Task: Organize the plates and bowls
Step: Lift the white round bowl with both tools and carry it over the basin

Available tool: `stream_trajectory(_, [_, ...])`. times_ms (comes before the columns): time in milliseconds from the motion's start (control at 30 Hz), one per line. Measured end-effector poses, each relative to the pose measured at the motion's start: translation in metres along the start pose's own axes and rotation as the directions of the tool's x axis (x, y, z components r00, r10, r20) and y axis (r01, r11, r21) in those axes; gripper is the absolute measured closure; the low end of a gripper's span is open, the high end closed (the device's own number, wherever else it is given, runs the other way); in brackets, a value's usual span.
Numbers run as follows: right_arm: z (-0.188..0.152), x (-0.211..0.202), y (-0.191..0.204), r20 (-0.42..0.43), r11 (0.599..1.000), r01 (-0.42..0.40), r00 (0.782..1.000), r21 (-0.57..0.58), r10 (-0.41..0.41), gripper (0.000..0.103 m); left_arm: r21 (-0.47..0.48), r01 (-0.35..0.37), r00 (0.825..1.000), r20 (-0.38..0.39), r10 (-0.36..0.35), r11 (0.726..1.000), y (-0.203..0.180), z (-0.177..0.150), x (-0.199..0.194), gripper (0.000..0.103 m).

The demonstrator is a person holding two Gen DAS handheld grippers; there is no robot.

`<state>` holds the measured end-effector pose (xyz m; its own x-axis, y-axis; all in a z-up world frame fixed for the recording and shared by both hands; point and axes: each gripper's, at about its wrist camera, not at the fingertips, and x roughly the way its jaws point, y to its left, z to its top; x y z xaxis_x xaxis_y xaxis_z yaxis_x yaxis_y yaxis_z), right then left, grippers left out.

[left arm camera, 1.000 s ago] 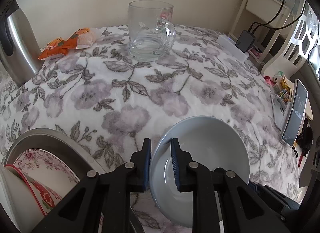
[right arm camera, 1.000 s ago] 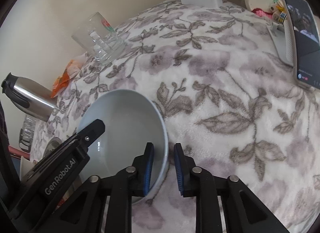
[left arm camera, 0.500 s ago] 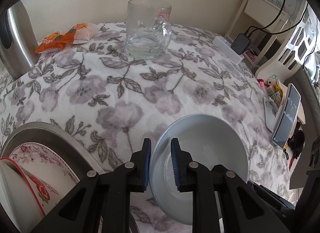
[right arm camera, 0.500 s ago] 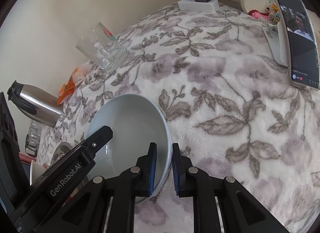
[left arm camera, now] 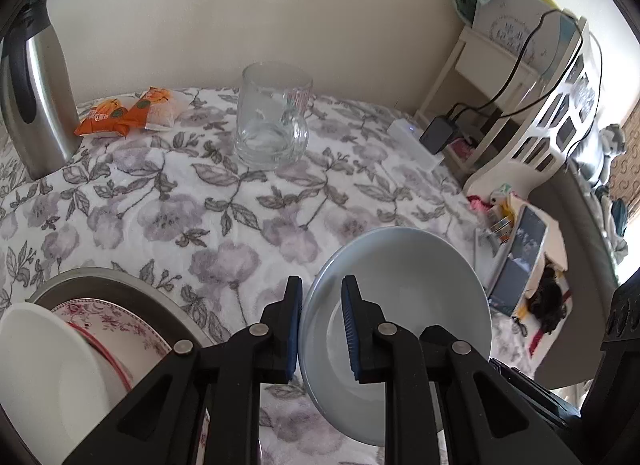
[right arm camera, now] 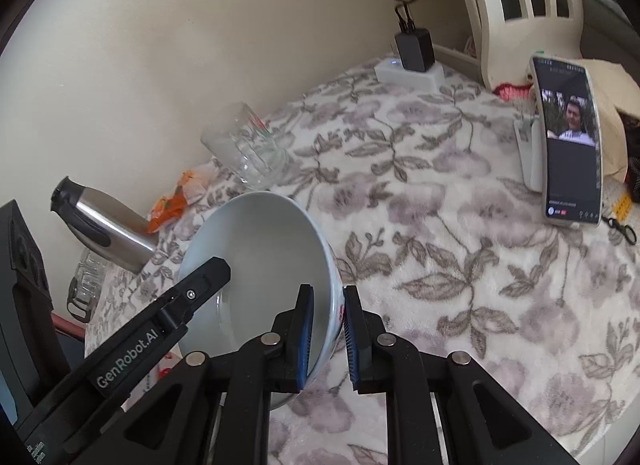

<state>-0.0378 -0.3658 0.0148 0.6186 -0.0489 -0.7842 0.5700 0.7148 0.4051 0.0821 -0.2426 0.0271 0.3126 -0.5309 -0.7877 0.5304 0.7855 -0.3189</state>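
**Both Grippers Lift the Bowl**

While both grippers hold it, the pale blue bowl [left arm camera: 404,285] has gone up off the flowered counter [left arm camera: 168,201]. One second ago it sat lower and flatter on the cloth. Now it tips up on its side, as the right wrist view shows.

The left gripper [left arm camera: 320,325] has its jaws nearly closed on the bowl's rim at 9 o'clock, one jaw outside and one inside. The right gripper [right arm camera: 326,339] pinches the far rim the same way, jaws almost shut on the thin wall.

The bowl is smooth and plain inside, with a bit of red print on its outer wall [right arm camera: 341,311].

At 7 o'clock in the left view sits a metal tray [left arm camera: 100,281] with a flowered plate [left arm camera: 116,321] and a white bowl [left arm camera: 44,365]. A glass mug [left arm camera: 270,117] stands at 12 o'clock.
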Motion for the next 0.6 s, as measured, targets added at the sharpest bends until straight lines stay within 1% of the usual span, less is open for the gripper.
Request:
stream_trajectory(167, [0.002, -0.015, 0.012, 0.027, 1.0, -0.021, 0.999, -0.013, 0.022, 0.087, -0.016, 0.028, 0.999, 0.043, -0.028, 0.999, 0.001, 0.005, -0.023, 0.082])
stream_trajectory(300, [0.0, -0.026, 0.021, 0.045, 0.999, -0.027, 0.999, -0.028, 0.028, 0.087, -0.04, 0.048, 0.997, 0.06, -0.046, 0.998, 0.007, 0.006, -0.037, 0.082])
stream_trajectory(600, [-0.007, -0.032, 0.047, 0.046, 0.997, -0.061, 0.997, -0.054, 0.063, 0.087, -0.109, 0.08, 0.993, 0.09, -0.071, 0.991, 0.034, 0.007, -0.063, 0.082])
